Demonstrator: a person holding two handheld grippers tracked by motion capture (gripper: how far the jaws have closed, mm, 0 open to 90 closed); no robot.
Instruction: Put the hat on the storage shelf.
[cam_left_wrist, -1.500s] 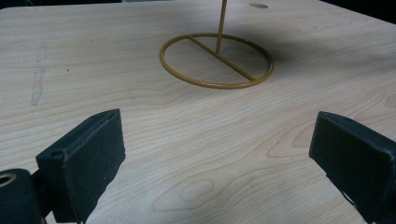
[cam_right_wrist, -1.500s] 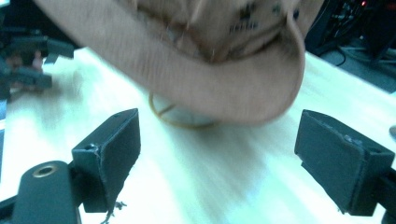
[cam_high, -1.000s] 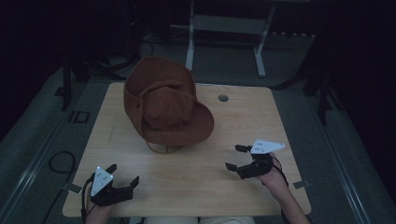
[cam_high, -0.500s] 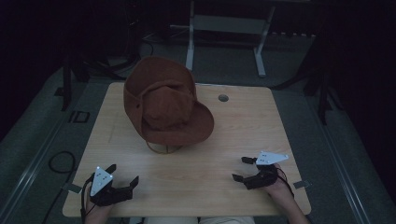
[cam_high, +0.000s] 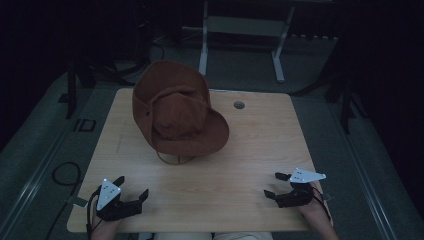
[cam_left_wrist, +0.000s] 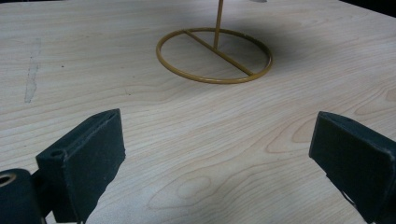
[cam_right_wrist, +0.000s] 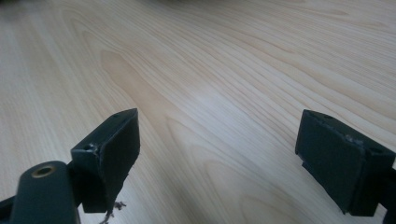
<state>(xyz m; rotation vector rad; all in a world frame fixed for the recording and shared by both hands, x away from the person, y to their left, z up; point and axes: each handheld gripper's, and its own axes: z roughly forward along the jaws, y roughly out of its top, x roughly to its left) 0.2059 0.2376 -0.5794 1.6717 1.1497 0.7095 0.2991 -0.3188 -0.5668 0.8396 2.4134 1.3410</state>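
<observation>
Right tongs (cam_high: 276, 185) have drawn back to the table's (cam_high: 250, 150) near edge — both tongs spread, hat (cam_high: 175, 112) untouched.

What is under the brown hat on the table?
The hat sits on a thin yellow wire stand: a ring base with a crossbar rests on the table and a post rises from it. The hat covers the post's top.

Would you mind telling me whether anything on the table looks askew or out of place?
The brown hat sits tilted on its yellow wire stand, brim dipping toward the person. Both grippers rest open and empty at the near edge.
</observation>
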